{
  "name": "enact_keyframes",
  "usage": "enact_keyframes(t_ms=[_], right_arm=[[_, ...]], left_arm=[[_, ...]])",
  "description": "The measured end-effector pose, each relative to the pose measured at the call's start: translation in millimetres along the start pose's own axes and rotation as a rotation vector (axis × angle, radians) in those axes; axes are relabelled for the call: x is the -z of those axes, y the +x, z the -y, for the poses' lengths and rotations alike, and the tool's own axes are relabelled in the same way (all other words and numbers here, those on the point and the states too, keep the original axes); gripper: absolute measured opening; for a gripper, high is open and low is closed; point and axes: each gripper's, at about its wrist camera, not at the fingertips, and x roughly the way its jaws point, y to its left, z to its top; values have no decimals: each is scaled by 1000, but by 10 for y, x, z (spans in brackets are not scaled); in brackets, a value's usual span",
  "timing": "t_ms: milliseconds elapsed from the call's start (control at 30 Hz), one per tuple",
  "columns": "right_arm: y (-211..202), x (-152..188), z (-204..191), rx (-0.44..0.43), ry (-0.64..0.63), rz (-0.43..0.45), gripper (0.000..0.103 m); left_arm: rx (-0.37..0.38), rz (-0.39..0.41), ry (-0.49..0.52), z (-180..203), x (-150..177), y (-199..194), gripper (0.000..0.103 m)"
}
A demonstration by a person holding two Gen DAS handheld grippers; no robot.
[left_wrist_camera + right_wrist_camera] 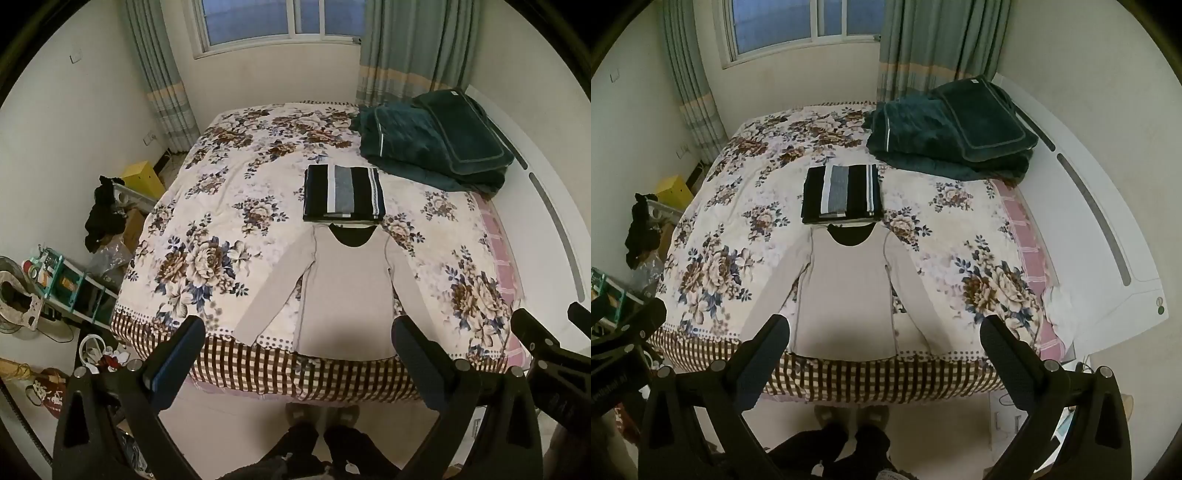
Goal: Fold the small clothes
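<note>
Both claws, left gripper (295,343) and right gripper (884,339), gape empty above the unfolded beige top (345,295); at twelve o'clock, a striped garment (343,194) lies folded.

White walls, window (275,18) with green curtains (406,44), floral-covered bed (229,177), pale floor (229,424)

Beige long-sleeved top (345,295) flat, unfolded, sleeves spread, at bed's near edge

My beige long-sleeved top (345,291) lies flat on the flower-patterned bed (207,206), hem at the near edge. Just behind its collar sits a folded dark striped pile (343,194). A dark green folded quilt (436,147) lies behind, right.
</note>
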Motion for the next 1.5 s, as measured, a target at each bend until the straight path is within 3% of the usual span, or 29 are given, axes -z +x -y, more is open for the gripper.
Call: enact_keyframes(t_ms=[1500], right_arm=[[-109,-23,16,14,-8,11,103]], left_arm=[[32,8,-13,111,-53,-9,103]])
